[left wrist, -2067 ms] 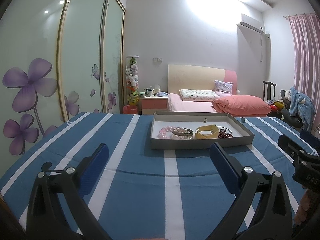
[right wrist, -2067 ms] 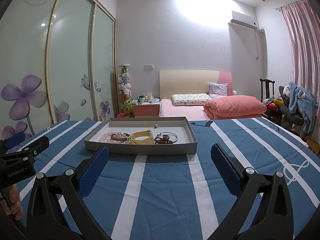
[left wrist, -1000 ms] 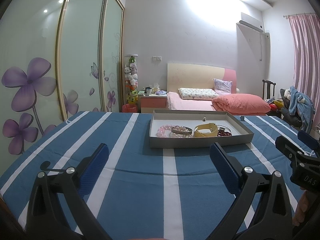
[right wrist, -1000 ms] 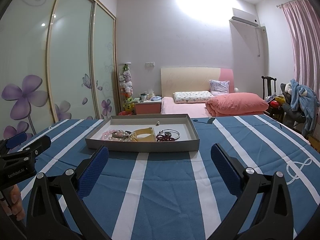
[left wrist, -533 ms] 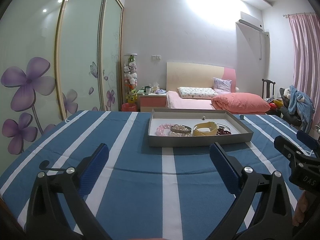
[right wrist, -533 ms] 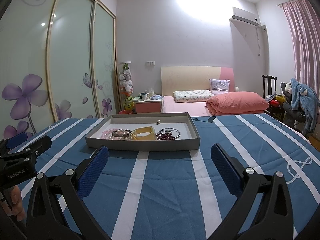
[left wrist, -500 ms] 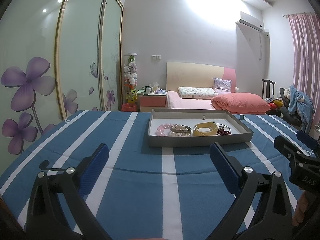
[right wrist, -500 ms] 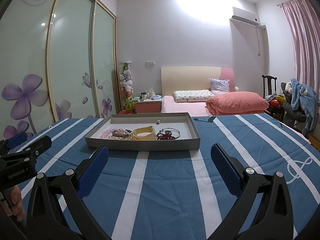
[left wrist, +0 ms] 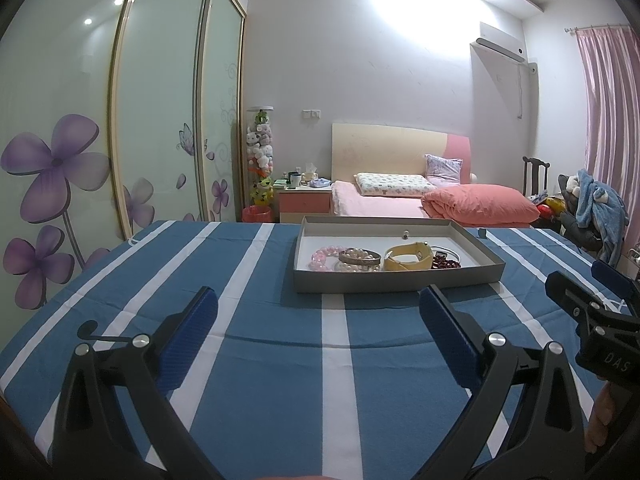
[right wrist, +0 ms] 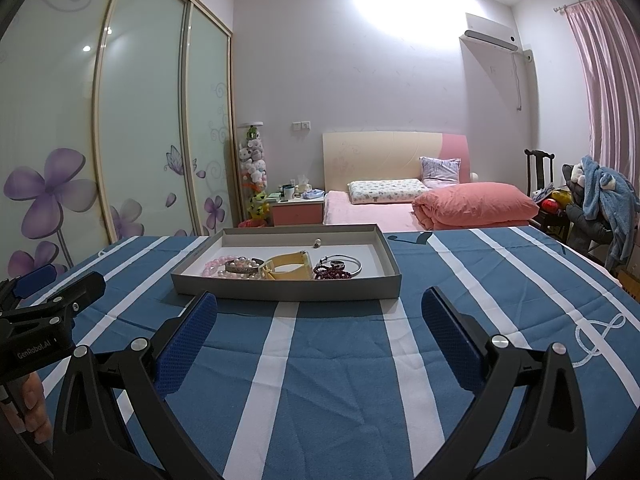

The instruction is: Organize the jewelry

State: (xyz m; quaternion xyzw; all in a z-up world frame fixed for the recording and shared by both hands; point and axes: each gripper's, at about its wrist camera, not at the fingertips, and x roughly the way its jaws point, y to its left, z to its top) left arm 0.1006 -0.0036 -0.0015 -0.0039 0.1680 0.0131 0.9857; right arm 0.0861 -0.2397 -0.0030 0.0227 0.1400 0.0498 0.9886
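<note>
Hovering low over striped blue cloth worktop (left wrist: 248, 360), left tool (left wrist: 318, 336) and right tool (right wrist: 320, 332) both spread wide, empty, aimed at shallow grey tray (right wrist: 280, 290). Inside, clustered along near wall: pink bead bracelet (left wrist: 323, 255), pearl bangle (left wrist: 359, 258), yellow strap (right wrist: 289, 270), dark red beads (right wrist: 332, 273), thin metal ring (right wrist: 344, 261). Small stud (right wrist: 317, 243) apart near far wall.
</note>
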